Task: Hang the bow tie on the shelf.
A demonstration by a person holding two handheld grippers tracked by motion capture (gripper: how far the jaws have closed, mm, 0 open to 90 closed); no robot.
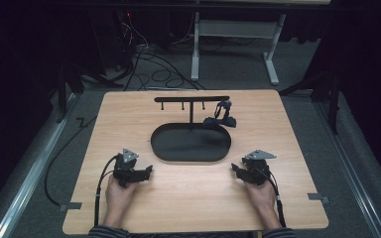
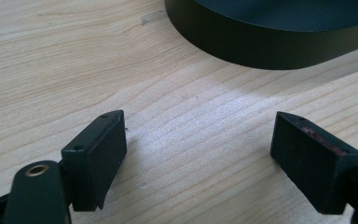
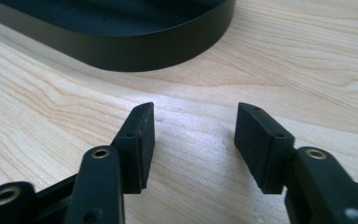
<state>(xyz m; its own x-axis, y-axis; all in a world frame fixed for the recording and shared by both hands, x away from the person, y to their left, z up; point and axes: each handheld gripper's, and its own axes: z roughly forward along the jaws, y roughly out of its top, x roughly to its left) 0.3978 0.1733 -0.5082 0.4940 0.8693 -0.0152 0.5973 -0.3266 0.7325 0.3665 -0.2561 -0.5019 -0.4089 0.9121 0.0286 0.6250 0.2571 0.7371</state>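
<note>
A black oval tray (image 1: 191,143) forms the base of a stand in the middle of the wooden table (image 1: 129,109). A thin post rises from its back to a black crossbar (image 1: 192,99) with small pegs underneath. A dark strapped object (image 1: 221,117), perhaps a watch or headset, rests at the tray's back right by the bar's end. My left gripper (image 1: 148,171) lies on the table left of the tray, open and holding nothing (image 2: 198,149). My right gripper (image 1: 235,168) lies right of the tray, open and holding nothing too (image 3: 195,140). The tray's rim (image 2: 270,49) (image 3: 135,51) curves just beyond each pair of jaws.
Cables (image 1: 154,69) lie on the grey floor behind the table, near a white table frame (image 1: 196,49). Metal rails (image 1: 34,168) run along the floor at both sides. A tape mark (image 1: 319,197) sits near the table's right front edge.
</note>
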